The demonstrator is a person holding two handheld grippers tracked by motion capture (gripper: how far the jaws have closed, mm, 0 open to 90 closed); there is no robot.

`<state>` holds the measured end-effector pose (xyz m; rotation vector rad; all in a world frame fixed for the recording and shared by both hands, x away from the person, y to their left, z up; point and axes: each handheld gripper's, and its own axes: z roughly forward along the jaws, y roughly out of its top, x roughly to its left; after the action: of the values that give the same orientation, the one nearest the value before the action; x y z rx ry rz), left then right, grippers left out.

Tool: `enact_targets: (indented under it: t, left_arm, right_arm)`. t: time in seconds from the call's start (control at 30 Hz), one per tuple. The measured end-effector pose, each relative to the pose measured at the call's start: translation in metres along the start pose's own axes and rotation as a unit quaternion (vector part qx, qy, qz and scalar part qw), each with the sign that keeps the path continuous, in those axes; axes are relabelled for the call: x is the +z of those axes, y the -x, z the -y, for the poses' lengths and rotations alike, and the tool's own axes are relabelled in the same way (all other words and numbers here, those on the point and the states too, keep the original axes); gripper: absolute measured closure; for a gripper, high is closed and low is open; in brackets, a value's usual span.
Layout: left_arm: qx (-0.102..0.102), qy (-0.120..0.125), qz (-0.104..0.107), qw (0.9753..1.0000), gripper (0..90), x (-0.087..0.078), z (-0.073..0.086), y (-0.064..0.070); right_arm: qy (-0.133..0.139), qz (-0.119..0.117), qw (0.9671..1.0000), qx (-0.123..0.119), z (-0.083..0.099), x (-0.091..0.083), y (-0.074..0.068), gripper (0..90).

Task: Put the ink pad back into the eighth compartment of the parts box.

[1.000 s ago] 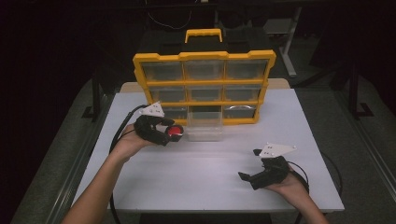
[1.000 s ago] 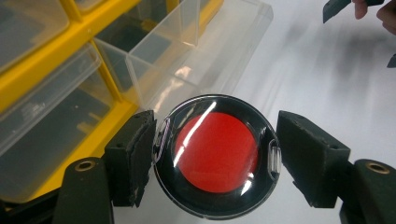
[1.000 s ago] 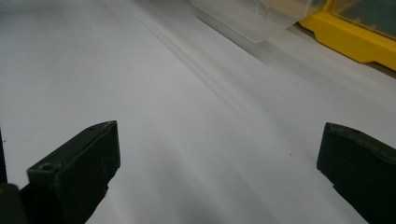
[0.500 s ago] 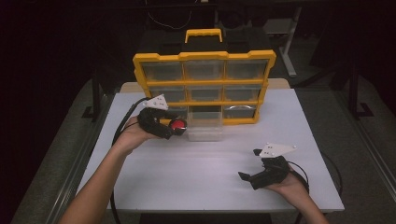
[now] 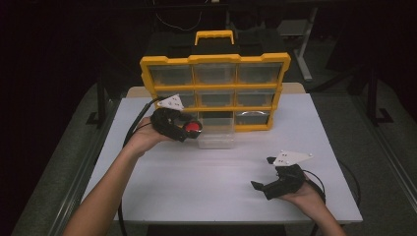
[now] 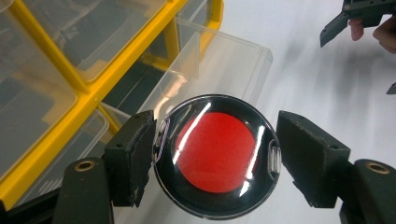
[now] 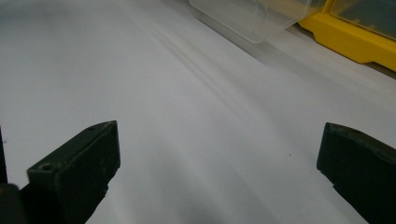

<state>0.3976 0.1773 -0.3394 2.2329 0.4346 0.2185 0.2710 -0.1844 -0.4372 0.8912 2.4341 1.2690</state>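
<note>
Round red-centred case (image 6: 215, 156) between the left gripper (image 5: 189, 129) jaws, left jaw touching, small gap at the right one, above the pulled-out clear drawer (image 5: 215, 132) of the yellow organizer (image 5: 215, 88), right gripper (image 5: 268, 173) wide apart, resting on the white table (image 5: 196, 182), high view showing both hands.

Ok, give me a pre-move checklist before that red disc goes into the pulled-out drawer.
1. Hold on the round red disc: the left gripper has one jaw against its rim, the other looks slightly clear. Cannot tell if firm.
2. Clear drawer pulled out of the yellow organizer: ok.
3. Disc over the drawer: in the high view it sits at the drawer's left edge, not yet above the opening. Not ok.
4. Drawer contents: in the left gripper view the part seen looks bare; the rest is hidden behind the disc. Cannot tell.
5. Right gripper out of the way: open, low over the white table, far from the drawer. Ok.
</note>
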Motion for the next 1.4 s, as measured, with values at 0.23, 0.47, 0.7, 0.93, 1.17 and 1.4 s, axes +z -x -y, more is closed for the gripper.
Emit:
enact_targets:
  t: [0.23, 0.47, 0.7, 0.93, 1.17, 1.4]
  left_arm:
    - [0.004, -0.003, 0.001, 1.0000, 29.6, 0.008, -0.006, -0.001]
    - [0.011, -0.006, 0.005, 0.9999, 29.6, 0.019, -0.016, -0.001]
    - [0.017, -0.007, 0.007, 0.9998, 29.6, 0.030, -0.026, -0.001]
    - [0.020, -0.012, 0.010, 0.9997, 29.6, 0.042, -0.032, -0.003]
    - [0.013, -0.013, 0.012, 0.9998, 29.6, 0.053, -0.035, -0.005]
    - [0.012, -0.021, 0.016, 0.9996, 29.6, 0.062, -0.037, -0.005]
  right_arm:
    - [0.000, 0.000, 1.0000, 0.000, 0.000, 0.000, 0.000, 0.0]
    - [0.000, 0.000, 1.0000, 0.000, 0.000, 0.000, 0.000, 0.0]
    - [0.002, 0.000, 1.0000, 0.000, 0.000, -0.001, 0.001, 0.0]
    - [0.003, -0.001, 1.0000, -0.001, 0.001, -0.002, 0.001, 0.0]
    - [0.003, -0.001, 1.0000, -0.001, 0.001, -0.002, 0.001, 0.0]
    - [0.002, -0.001, 1.0000, 0.001, 0.001, -0.002, 0.001, 0.0]
